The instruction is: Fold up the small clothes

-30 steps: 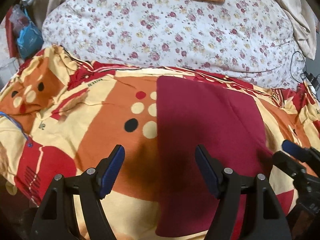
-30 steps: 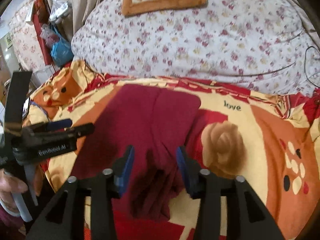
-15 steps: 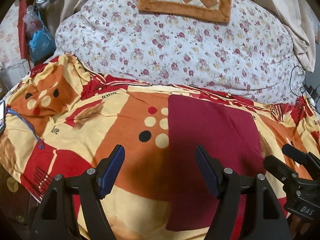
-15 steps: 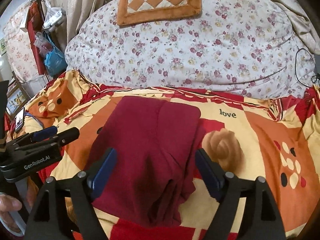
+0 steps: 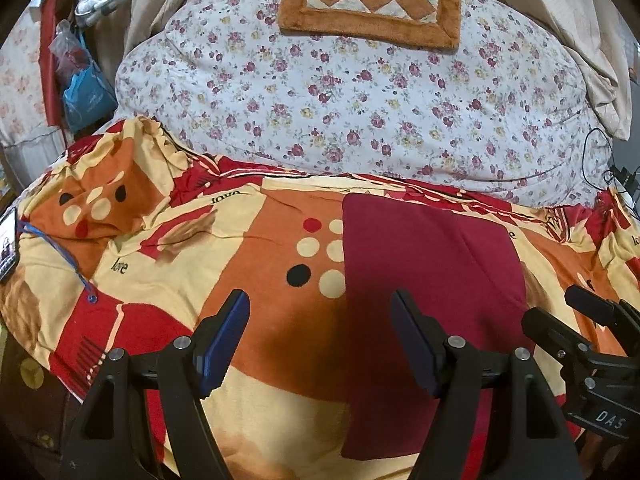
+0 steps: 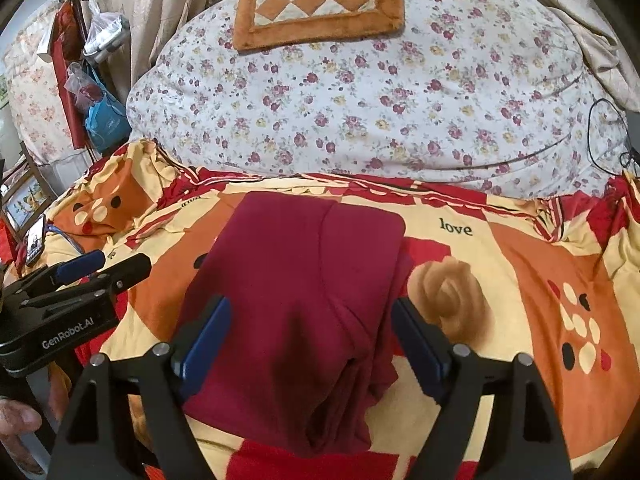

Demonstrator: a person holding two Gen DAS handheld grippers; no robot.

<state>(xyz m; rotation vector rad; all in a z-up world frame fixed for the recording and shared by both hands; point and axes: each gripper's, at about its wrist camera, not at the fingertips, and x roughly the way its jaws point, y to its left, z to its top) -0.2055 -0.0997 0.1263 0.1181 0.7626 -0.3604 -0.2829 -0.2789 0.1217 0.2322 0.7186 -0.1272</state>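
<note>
A dark red garment [image 5: 432,264] lies folded into a rough rectangle on the patterned bedspread [image 5: 248,280]. My left gripper [image 5: 320,340] hovers open over the bedspread at the garment's left edge, its right finger above the cloth, with nothing between the pads. In the right wrist view the garment [image 6: 300,280] shows a bunched fold at its near end. My right gripper [image 6: 310,340] stands wide open just above that near end and its pads do not press the cloth. Each gripper shows in the other's view: the right gripper [image 5: 580,320] and the left gripper [image 6: 104,268].
A floral quilt [image 5: 360,112] is heaped behind the bedspread, with a checkered orange cushion [image 5: 372,4] on top. A phone [image 5: 8,244] and blue cord lie at the bed's left edge. Cables [image 6: 612,132] hang at the right. Bags [image 6: 104,120] hang at the left. A hand [image 6: 16,420] holds the left gripper.
My right gripper's jaws have spread wide from a narrow stance around the garment's near fold. The left gripper has drawn back and up, so more of the quilt shows.
</note>
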